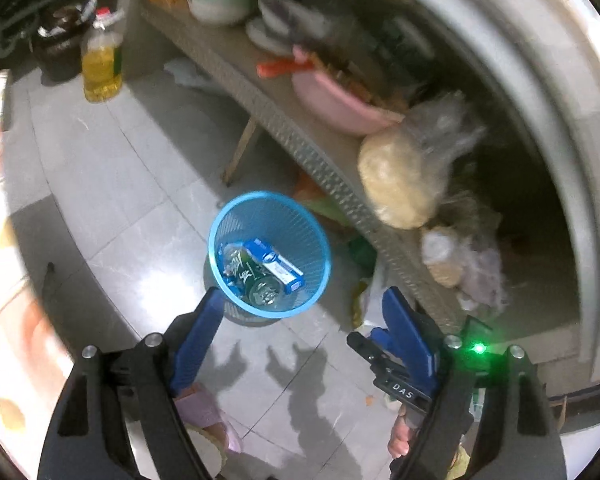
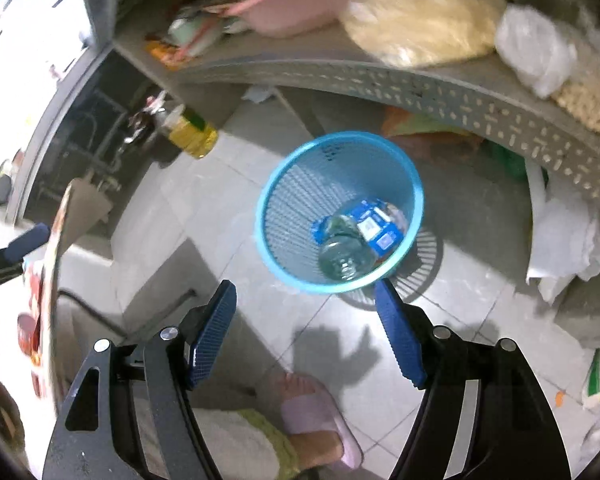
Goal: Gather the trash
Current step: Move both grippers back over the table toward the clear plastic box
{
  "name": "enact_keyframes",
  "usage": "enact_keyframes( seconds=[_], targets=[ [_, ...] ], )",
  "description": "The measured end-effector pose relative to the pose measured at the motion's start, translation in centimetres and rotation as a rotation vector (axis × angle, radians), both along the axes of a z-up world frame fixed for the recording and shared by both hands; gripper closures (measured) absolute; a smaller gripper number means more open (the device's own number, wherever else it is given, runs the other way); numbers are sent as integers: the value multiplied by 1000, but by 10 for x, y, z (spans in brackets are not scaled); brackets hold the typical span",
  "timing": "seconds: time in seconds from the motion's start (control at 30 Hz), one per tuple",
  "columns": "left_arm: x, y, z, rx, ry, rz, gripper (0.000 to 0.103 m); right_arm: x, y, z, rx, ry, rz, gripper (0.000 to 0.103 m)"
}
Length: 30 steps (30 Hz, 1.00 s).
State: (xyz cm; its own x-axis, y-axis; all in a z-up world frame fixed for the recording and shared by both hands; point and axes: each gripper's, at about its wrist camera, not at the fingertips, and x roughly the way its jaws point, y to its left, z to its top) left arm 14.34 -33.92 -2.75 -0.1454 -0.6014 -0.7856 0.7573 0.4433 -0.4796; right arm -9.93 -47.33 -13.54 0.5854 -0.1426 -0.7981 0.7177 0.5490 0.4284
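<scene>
**Inventory: both grippers empty above the waste basket**

- Your left gripper (image 1: 304,300): jaws spread wide, nothing between the blue pads. It points steeply down at the floor.
- Your right gripper (image 2: 306,294): jaws also wide apart, nothing held. Its blue fingers show again just beside your left gripper's right finger in the left wrist view.
- Blue mesh basket (image 1: 224,216) (image 2: 284,200): stands upright on the grey tiled floor (image 1: 112,184), straight ahead of and below both grippers, its near rim just past the fingertips.
- Trash in the basket: a blue and white carton (image 1: 278,262) (image 2: 374,226) lying across the bottom, and a clear plastic bottle with a green label (image 1: 256,280) (image 2: 342,254) beside it, touching it.
- Perforated shelf (image 1: 300,140): runs beyond and to the right of the basket, loaded with a pink basin (image 1: 332,104), a bagged pale-yellow bundle (image 1: 396,184) and other bags.
- Bottle of yellow oil (image 1: 100,64): on the floor far ahead and left of your left gripper, well apart from the basket.
- Your foot in a pink slipper (image 2: 320,412): directly beneath your right gripper.
</scene>
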Motion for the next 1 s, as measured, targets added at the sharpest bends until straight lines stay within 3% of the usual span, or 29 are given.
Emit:
enact_keyframes(
  seconds=[0.17,0.3,0.37,0.57,0.7,0.87,1.0],
  targets=[
    [-15,87,41,-132,-89,71,17,16,34,49,-125,-46,103,24],
    [-27,158,59,-187,-220,151,12,32,66,96,-243,-96,209,17],
    [-37,202,62,-197,-314,215,10,42,86,115,-319,-115,258,8],
    [-61,299,40,-164,-439,330,8,83,139,133,-427,-92,401,8],
    [-67,355,24,-107,-493,422,8,120,178,128,-470,1,483,8],
    [-67,419,29,-69,-615,558,8,145,232,135,-504,-42,599,8],
    [-59,470,42,-8,-733,725,8,166,267,134,-479,-62,692,8]
  ],
)
